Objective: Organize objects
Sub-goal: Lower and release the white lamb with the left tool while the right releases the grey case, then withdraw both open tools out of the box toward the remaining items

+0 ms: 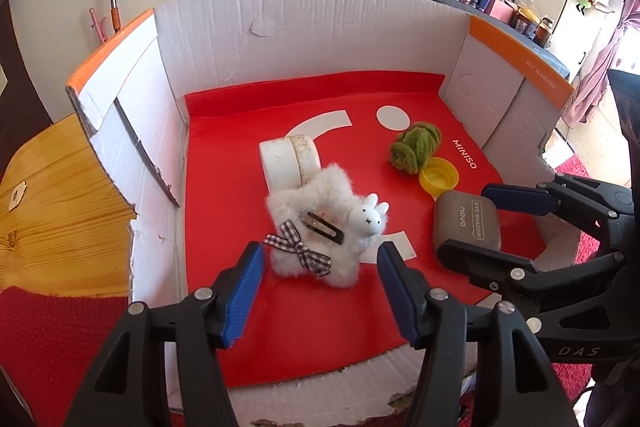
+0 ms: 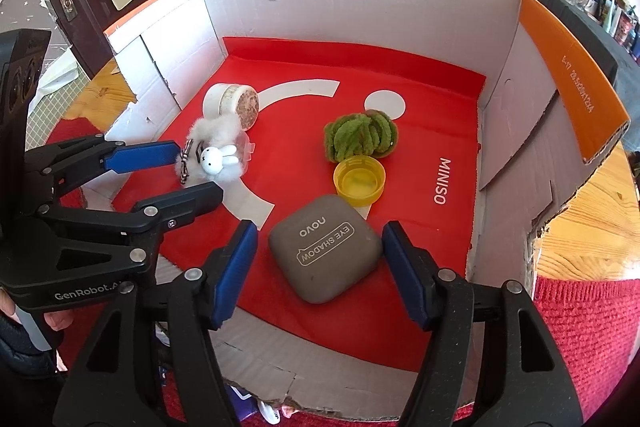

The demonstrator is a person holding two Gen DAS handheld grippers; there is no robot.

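A white fluffy star plush (image 1: 310, 231) with a bunny head, a checked bow and a hair clip lies on the red liner; it also shows in the right wrist view (image 2: 218, 147). My left gripper (image 1: 320, 267) is open, with a finger on each side of the plush, and it shows in the right wrist view (image 2: 188, 171). A grey eye shadow case (image 2: 324, 247) lies between the fingers of my open right gripper (image 2: 320, 247). The case (image 1: 466, 221) and right gripper (image 1: 472, 219) also show in the left wrist view.
A white cardboard box (image 1: 304, 35) with orange-edged flaps holds everything on a red MINISO liner (image 2: 440, 131). Also inside are a white round jar (image 1: 290, 159), a green fuzzy scrunchie (image 2: 360, 135) and a yellow cap (image 2: 359, 183). The box sits on a wooden table (image 1: 52, 195).
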